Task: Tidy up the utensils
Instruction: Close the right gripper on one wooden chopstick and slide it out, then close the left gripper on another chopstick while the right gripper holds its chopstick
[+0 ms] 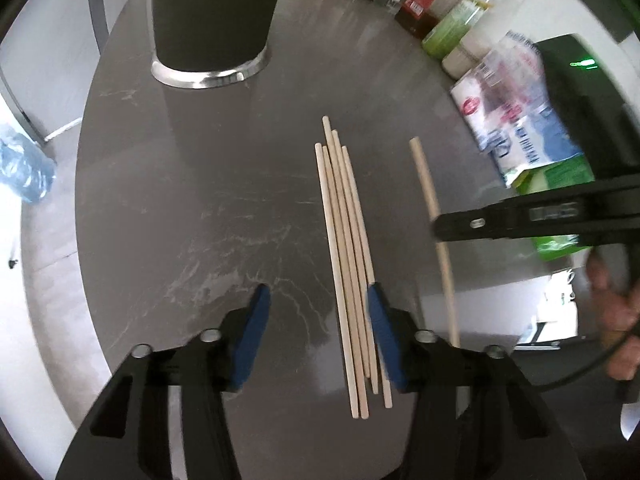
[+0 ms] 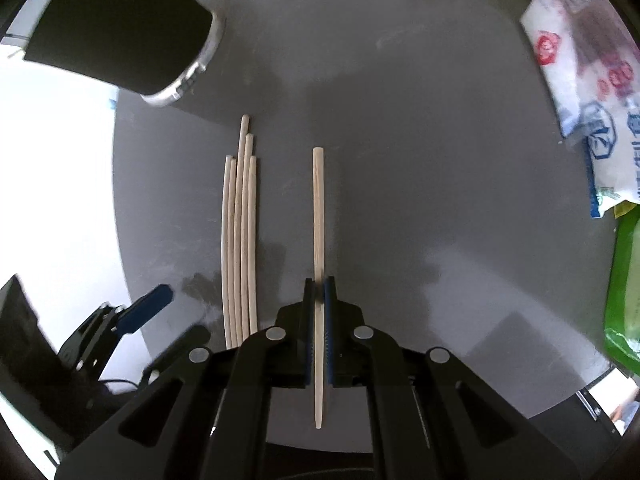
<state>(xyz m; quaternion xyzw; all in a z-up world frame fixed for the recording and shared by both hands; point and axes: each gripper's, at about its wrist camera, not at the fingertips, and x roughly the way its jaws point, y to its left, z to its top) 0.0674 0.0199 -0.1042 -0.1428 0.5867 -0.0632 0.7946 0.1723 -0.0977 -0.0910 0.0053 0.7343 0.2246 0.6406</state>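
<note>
Several wooden chopsticks lie bundled lengthwise on the grey table; they also show in the right wrist view. My left gripper is open, its blue pads astride the near ends of the bundle, with the bundle close to the right pad. My right gripper is shut on a single chopstick, held to the right of the bundle; in the left wrist view that chopstick passes under the right gripper's black finger. A dark cup with a metal base stands at the far side.
Bottles and jars line the table's far right edge. A white printed bag and a green packet lie at the right. The table's left edge drops to a pale floor.
</note>
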